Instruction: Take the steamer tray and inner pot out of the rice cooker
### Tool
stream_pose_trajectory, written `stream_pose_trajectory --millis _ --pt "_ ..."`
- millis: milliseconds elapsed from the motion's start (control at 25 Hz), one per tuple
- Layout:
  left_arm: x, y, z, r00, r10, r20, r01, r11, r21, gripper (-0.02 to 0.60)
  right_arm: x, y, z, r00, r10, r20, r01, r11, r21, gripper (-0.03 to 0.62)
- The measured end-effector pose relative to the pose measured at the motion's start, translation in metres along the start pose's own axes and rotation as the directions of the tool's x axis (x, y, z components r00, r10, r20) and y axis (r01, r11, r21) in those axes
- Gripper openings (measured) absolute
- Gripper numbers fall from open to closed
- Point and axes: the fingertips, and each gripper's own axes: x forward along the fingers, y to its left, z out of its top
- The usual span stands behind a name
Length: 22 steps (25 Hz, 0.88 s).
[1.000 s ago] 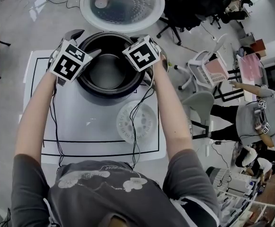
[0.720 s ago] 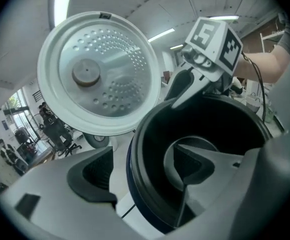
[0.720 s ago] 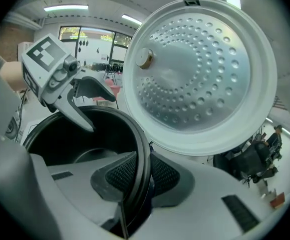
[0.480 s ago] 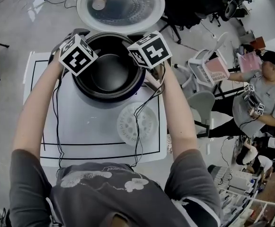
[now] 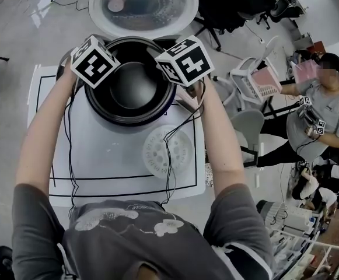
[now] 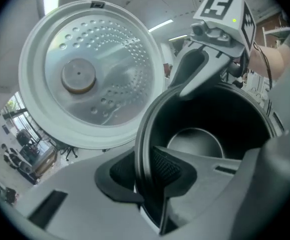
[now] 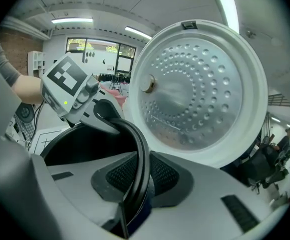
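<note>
**Both hand-held grippers pinch the inner pot's rim at the rice cooker.**

Your left hand-held gripper [image 6: 145,169] has just been closing its jaws, and its pads now press the rim of the inner pot [image 5: 133,83] on the left side of the rice cooker [image 5: 128,121]. Your right hand-held gripper [image 7: 137,176] is clamped on the same rim at the cooker's right side. The cooker stands on a white tabletop [image 5: 99,156] marked with black lines. Its round dimpled lid [image 5: 140,4] is open behind it, and the white perforated steamer tray [image 5: 168,150] lies flat in front of it. Chairs [image 5: 245,121] and a person [image 5: 321,115] are off to the cooker's right. The pot is dark and deep, with a paler round bottom.
</note>
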Motion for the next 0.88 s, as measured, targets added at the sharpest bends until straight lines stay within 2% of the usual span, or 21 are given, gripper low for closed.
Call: stream_pose_trajectory --millis 200,360,440,680,760,880 --pt "-0.021 0.003 0.017 1.0 -0.01 0.025 0.01 1.0 -0.007 0.066 -0.018 -0.002 0.011 0.999 -0.015 0.039 0.015 1.0 0.004 0.097" --pt "-0.03 0.0 0.022 0.999 0.015 0.05 -0.015 1.0 0.002 0.061 -0.025 -0.001 0.011 0.997 -0.067 0.038 0.068 0.997 -0.027 0.098" --pt "-0.031 0.0 0.023 0.999 0.006 0.047 -0.007 1.0 0.014 0.061 -0.025 0.0 0.01 0.997 -0.063 0.038 0.063 0.998 -0.016 0.098" --pt "-0.064 0.003 0.047 0.994 -0.026 0.109 0.03 0.999 -0.035 0.043 -0.054 -0.004 0.034 0.993 -0.065 0.095 0.066 0.998 -0.005 0.098" --pt "-0.077 0.002 0.055 0.992 -0.008 0.129 0.012 0.999 -0.03 0.038 -0.066 -0.001 0.04 0.989 -0.078 0.125 0.079 0.997 -0.005 0.098" --pt "-0.1 0.004 0.069 0.986 0.059 0.158 -0.061 0.998 0.004 0.04 -0.089 0.003 0.053 0.979 -0.107 0.172 0.11 0.994 -0.006 0.097"
